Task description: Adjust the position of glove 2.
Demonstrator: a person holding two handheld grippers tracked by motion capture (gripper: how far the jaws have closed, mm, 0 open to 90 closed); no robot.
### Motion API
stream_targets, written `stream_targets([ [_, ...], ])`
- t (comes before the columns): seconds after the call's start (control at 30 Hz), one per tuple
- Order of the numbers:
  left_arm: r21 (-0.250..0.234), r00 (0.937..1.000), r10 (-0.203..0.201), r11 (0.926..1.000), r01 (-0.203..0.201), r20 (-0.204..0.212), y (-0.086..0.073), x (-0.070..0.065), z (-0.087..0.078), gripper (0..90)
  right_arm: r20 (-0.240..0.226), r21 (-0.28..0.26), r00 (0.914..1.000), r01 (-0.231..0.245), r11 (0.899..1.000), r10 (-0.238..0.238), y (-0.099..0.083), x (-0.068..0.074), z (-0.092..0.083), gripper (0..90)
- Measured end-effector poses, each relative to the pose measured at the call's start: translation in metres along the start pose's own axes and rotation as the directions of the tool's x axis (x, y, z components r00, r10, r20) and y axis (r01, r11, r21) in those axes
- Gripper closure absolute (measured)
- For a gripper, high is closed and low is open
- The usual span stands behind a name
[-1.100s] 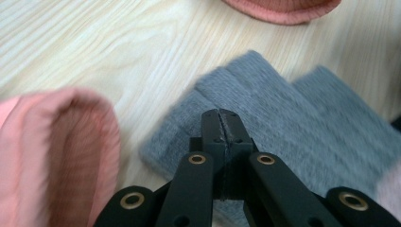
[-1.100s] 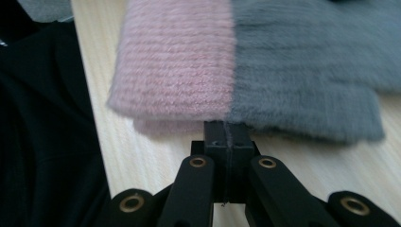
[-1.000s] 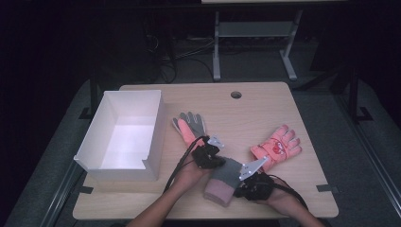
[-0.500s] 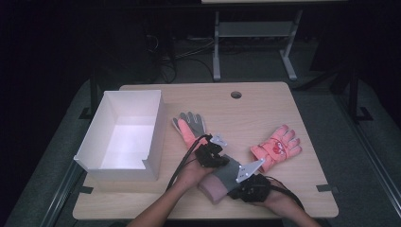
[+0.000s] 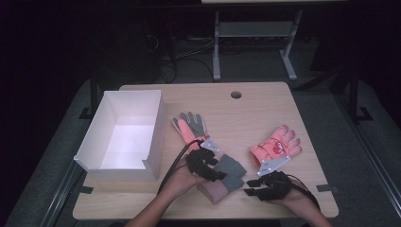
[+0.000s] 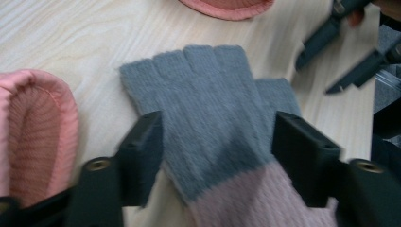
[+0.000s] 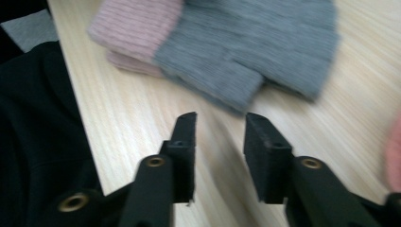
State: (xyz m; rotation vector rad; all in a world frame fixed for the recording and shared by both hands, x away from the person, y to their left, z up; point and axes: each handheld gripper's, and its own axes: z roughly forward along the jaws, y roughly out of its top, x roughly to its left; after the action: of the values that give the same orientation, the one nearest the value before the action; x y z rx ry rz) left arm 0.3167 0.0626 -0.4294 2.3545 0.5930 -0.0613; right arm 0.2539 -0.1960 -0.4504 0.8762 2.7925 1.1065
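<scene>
Where the two grippers meet near the front edge of the worktop (image 5: pixel 302 118), lies flat a grey and pink glove (image 5: pixel 226 176), long axis running diagonally: pink cuff toward the person, grey finger stubs pointing away and to the right in the high view. Seems folded or doubled, with a second pink cuff edge peeking out under the first in the right gripper view; cannot tell which.

Left gripper (image 5: pixel 204 163) over the glove, fingers (image 6: pixel 142 156) spread wide on either side of the grey part, having just been opening, pads clear of the knit, gripping nothing. Right gripper (image 5: pixel 265 187) just right of the glove, fingers (image 7: pixel 185 151) a narrow gap apart, also just opened, bare wood between them, holding nothing.

Cuff end cut off at the bottom of the left gripper view; both gripper views blurred. Part of the glove hidden under the left gripper in the high view.

Count: three gloves laid out — this one, a pink and grey glove (image 5: pixel 190 125) beyond the left gripper, a pink patterned glove (image 5: pixel 275 146) to the right. One white box (image 5: pixel 124 135) at the left. Two grippers.
</scene>
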Motion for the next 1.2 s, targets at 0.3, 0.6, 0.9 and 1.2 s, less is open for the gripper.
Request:
stream_targets([
  [0.3,0.033,0.9987,0.003,0.9994,-0.001,-0.051,-0.007,-0.015,0.002,14.1,0.077,-0.019,0.9960,-0.043,0.999,0.045,-0.005,-0.009,-0.007,39.3],
  [0.6,0.037,0.9970,-0.020,0.9991,0.023,-0.074,-0.008,-0.013,0.021,12.8,0.114,-0.023,0.9914,-0.063,0.998,0.065,-0.006,-0.013,-0.007,24.3],
  [0.9,0.065,0.9982,-0.042,0.9969,0.045,-0.041,-0.013,-0.009,0.029,12.8,0.127,-0.019,0.9904,-0.053,0.998,0.055,-0.006,-0.014,-0.006,18.5],
  [1.2,0.097,0.9994,-0.012,0.9952,0.015,-0.033,-0.011,-0.013,0.027,24.7,0.135,-0.024,0.9895,-0.050,0.998,0.053,-0.006,-0.013,-0.006,17.9],
])
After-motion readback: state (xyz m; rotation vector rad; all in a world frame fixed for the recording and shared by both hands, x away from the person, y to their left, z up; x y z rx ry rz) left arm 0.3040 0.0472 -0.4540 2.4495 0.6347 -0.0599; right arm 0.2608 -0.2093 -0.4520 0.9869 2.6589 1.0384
